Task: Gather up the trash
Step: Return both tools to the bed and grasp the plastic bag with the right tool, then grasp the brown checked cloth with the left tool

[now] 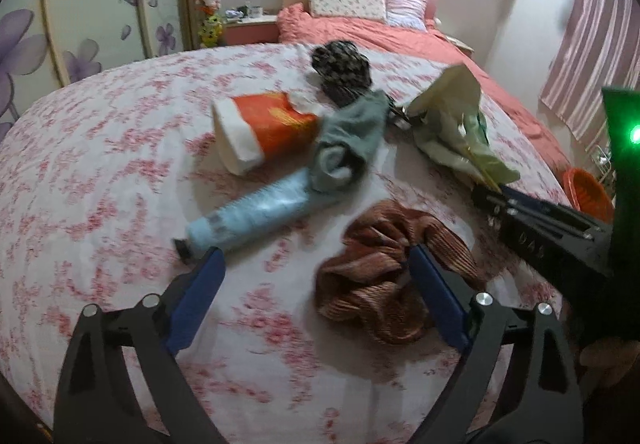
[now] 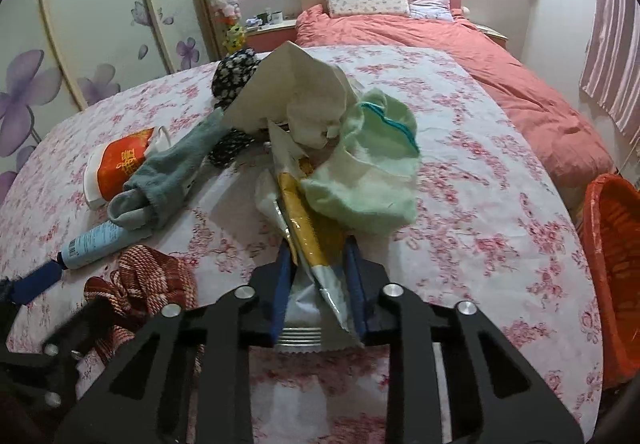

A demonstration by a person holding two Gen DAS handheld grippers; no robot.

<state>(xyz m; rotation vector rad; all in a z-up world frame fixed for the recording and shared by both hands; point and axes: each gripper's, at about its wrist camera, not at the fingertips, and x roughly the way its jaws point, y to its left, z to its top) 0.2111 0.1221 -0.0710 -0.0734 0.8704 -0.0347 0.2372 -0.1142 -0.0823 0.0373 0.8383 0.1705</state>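
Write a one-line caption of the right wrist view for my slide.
Right tool shut on a crumpled snack wrapper, lifted above the floral bedspread, orange bin alongside.

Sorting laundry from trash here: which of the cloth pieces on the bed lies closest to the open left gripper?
The rust-brown striped cloth, bunched beside the left gripper; its right finger overlaps it. The grey sock and black patterned cloth lie farther back.

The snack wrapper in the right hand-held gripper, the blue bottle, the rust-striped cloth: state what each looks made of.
Snack wrapper: thin glossy plastic film, probably foil-lined; it shines, creases sharply and has a serrated end.
Blue bottle: smooth plastic, by its even sheen and printed label.
Rust-striped cloth: soft woven or knitted fabric; it lies in limp ribbed folds.
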